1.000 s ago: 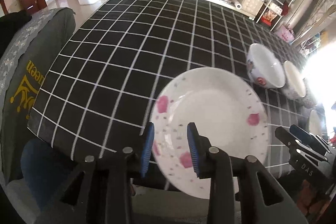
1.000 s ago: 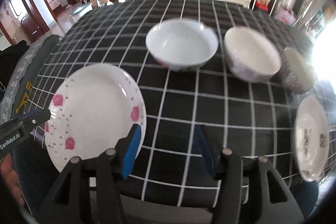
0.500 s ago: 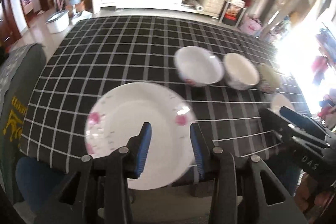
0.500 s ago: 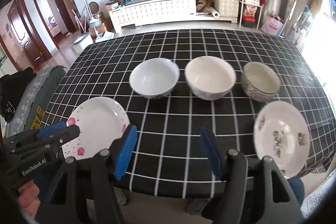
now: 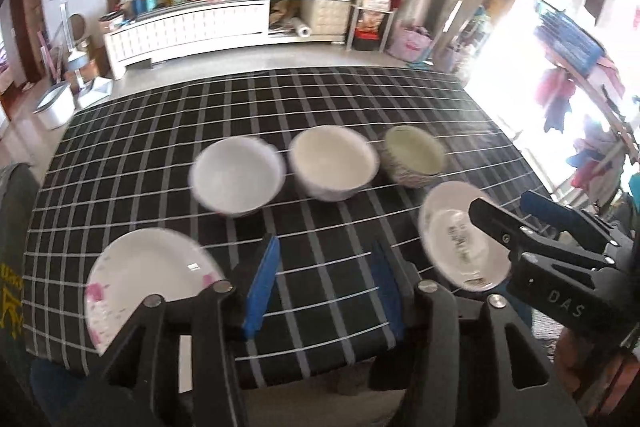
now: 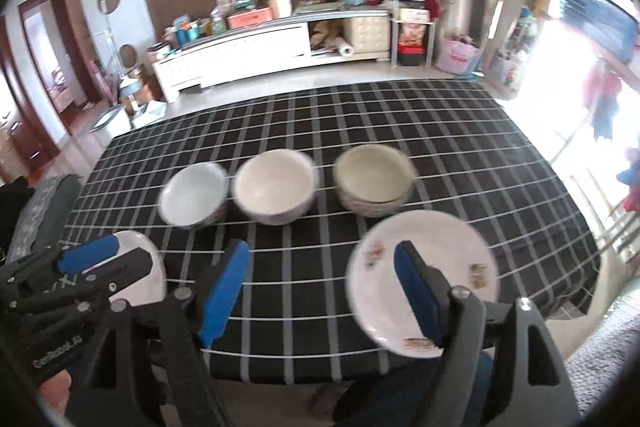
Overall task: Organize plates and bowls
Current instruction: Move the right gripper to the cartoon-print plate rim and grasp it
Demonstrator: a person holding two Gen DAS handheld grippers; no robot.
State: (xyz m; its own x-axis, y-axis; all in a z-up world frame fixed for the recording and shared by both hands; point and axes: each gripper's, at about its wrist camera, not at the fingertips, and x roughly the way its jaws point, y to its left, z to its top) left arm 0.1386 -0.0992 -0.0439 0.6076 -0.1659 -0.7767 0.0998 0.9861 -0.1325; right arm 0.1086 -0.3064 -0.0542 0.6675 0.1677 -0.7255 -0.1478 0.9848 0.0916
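Both my pairs of jaws stand wide apart and hold nothing. A second ago my left gripper (image 5: 324,283) sat low at the rim of the white round plate with pink flowers (image 5: 148,275); now it has pulled back and up, and that plate lies alone at the near left of the black checked tablecloth (image 5: 340,99). My right gripper (image 6: 320,291) hangs over the near edge, beside the white plate with small printed pictures (image 6: 436,267). Beyond stand three bowls in a row: white (image 5: 238,177), cream (image 5: 334,161), patterned grey (image 5: 414,155). Nothing is stacked yet; I judge sorting has barely begun.
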